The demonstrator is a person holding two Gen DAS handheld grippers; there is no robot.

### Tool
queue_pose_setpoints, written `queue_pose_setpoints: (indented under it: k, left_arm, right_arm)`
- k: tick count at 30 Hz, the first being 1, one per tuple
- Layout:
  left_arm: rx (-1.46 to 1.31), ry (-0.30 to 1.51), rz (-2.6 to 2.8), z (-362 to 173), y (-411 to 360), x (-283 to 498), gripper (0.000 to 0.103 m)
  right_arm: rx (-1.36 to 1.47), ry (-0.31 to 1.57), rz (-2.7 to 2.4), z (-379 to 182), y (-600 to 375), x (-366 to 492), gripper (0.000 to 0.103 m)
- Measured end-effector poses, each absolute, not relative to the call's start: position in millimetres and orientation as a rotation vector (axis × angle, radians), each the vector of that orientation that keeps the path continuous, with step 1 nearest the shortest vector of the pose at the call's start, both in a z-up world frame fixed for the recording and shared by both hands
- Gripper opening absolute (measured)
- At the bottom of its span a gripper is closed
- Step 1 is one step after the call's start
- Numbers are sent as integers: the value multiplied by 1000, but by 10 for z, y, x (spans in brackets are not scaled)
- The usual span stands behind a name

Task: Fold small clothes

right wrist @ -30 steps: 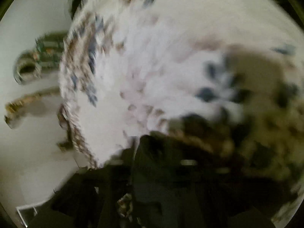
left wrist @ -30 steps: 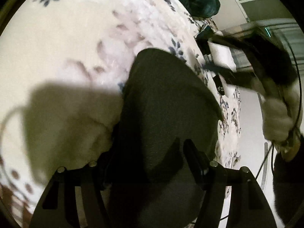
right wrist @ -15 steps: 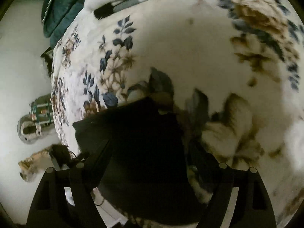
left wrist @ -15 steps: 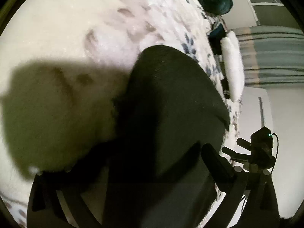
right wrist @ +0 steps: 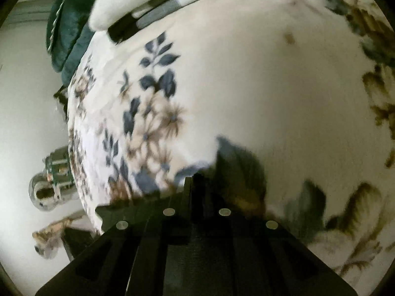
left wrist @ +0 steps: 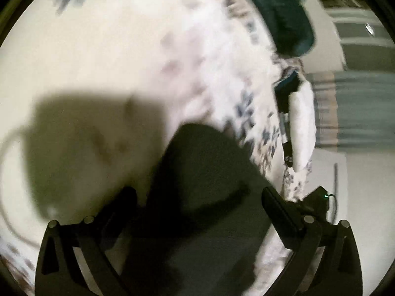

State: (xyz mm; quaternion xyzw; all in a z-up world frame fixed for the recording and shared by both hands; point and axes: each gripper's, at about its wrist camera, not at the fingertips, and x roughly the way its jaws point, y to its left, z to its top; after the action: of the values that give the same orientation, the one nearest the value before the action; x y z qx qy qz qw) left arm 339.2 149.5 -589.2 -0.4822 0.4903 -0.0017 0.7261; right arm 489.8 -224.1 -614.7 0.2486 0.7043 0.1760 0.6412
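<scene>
We see the left gripper [left wrist: 197, 197] spread wide over the dark garment [left wrist: 197, 185] lying between its fingers, while the right gripper [right wrist: 195, 182], just closing, pinches that garment's edge on the floral blanket [right wrist: 246, 74].

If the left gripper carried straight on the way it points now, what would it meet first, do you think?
Most likely the dark garment lying on the floral blanket: it sits between the open left gripper fingers, directly ahead. The picture is blurred, so depth is uncertain.
</scene>
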Motion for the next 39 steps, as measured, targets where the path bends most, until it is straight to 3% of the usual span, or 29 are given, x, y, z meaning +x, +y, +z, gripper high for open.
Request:
queue_pose_setpoints:
  k: [1, 2, 3, 4, 6, 9, 10, 11, 12, 16, 19, 21, 22, 24, 26, 34, 35, 36, 39]
  left_arm:
    - [-1020, 1089, -2, -5885, 1487, 3481, 102]
    - [-987, 1107, -6, -5928, 1470, 3596, 85]
    - [-961, 1126, -5, -5983, 1456, 3686, 48]
    - [-929, 1156, -4, -6063, 1442, 3783, 39]
    - [-907, 1152, -9, -6096, 1458, 3876, 25]
    - [-917, 1124, -5, -6072, 1511, 3906, 20]
    - [-933, 1116, 0, -6076, 1536, 3884, 19]
    - [-953, 1109, 2, -6093, 1565, 3857, 19]
    - [-985, 1099, 10, -6118, 1590, 3837, 19]
    - [-1086, 1085, 19, -6220, 1670, 3866, 19]
    - [-1083, 1117, 2, -6183, 1647, 3961, 23]
    - [-1015, 1138, -22, -6051, 1600, 3995, 36]
    - [-975, 1143, -36, -5968, 1581, 3986, 40]
    - [-912, 1132, -56, -5803, 1557, 3919, 58]
    - [-854, 1117, -52, -5654, 1533, 3812, 59]
    - [-690, 1195, 40, -5556, 1295, 3147, 59]
    - [-701, 1224, 44, -5620, 1257, 3066, 59]
    - [-709, 1240, 46, -5655, 1229, 3006, 59]
    - [-699, 1260, 33, -5673, 1141, 2879, 59]
  right_arm:
    - [568, 1616, 410, -6122, -2265, 4872, 21]
    - [580, 1614, 431, -6093, -2286, 4844, 37]
    - [585, 1612, 442, -6047, -2339, 4801, 44]
    - [581, 1613, 444, -6041, -2356, 4772, 50]
    - [580, 1632, 437, -6064, -2397, 4737, 50]
    - [588, 1640, 450, -6125, -2409, 4704, 50]
    - [578, 1611, 463, -6112, -2388, 4695, 45]
    - [571, 1590, 460, -6095, -2400, 4694, 14]
    - [580, 1580, 448, -6094, -2413, 4697, 5]
    - [545, 1510, 327, -5989, -2519, 4684, 4]
    - [530, 1573, 284, -6120, -2569, 4663, 4]
    - [588, 1642, 307, -6189, -2632, 4661, 4]
    - [618, 1656, 314, -6159, -2679, 4647, 12]
    - [607, 1677, 314, -6003, -2794, 4563, 43]
    - [597, 1690, 335, -5856, -2890, 4387, 54]
    - [520, 1804, 355, -5994, -2785, 3564, 53]
    - [506, 1777, 349, -5984, -2761, 3522, 33]
    - [483, 1743, 337, -5938, -2731, 3487, 6]
    - [439, 1645, 268, -5679, -2743, 3415, 5]
